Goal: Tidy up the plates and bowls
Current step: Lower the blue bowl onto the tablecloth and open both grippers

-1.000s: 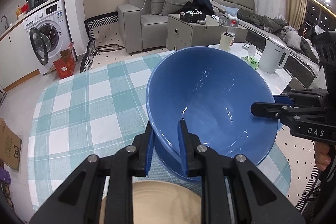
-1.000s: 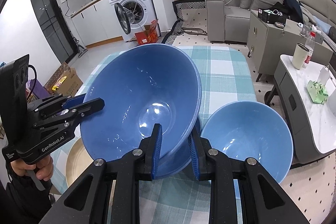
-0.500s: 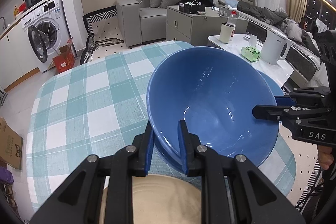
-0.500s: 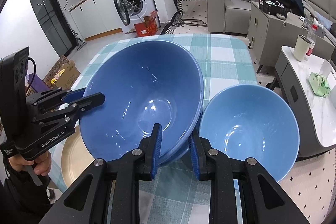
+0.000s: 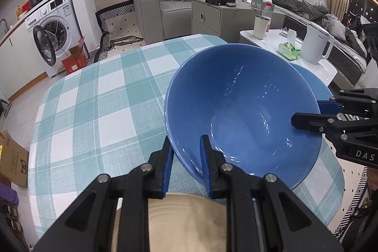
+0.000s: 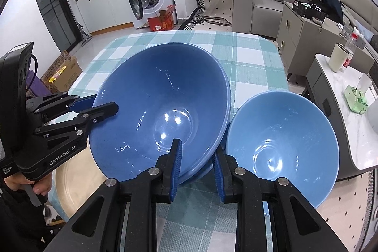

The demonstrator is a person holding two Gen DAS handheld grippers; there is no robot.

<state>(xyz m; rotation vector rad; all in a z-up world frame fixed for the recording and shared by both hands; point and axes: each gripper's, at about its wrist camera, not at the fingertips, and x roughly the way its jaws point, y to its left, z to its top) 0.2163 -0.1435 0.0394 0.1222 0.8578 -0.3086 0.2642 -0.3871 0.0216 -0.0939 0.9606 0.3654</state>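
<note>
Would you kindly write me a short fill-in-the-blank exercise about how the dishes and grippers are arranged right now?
1. Both grippers, left and right, are clamped on the rim of the large ____ bowl.
2. The smaller bowl beside it is held by ____ gripper.
3. The table is covered with a ____ cloth.
4. Under the left gripper lies a ____ plate.

Missing words: blue; neither; checked; beige

Black left gripper (image 5: 185,164), blue pads, silver screws (white "GenRobot.AI" lettering)
</note>
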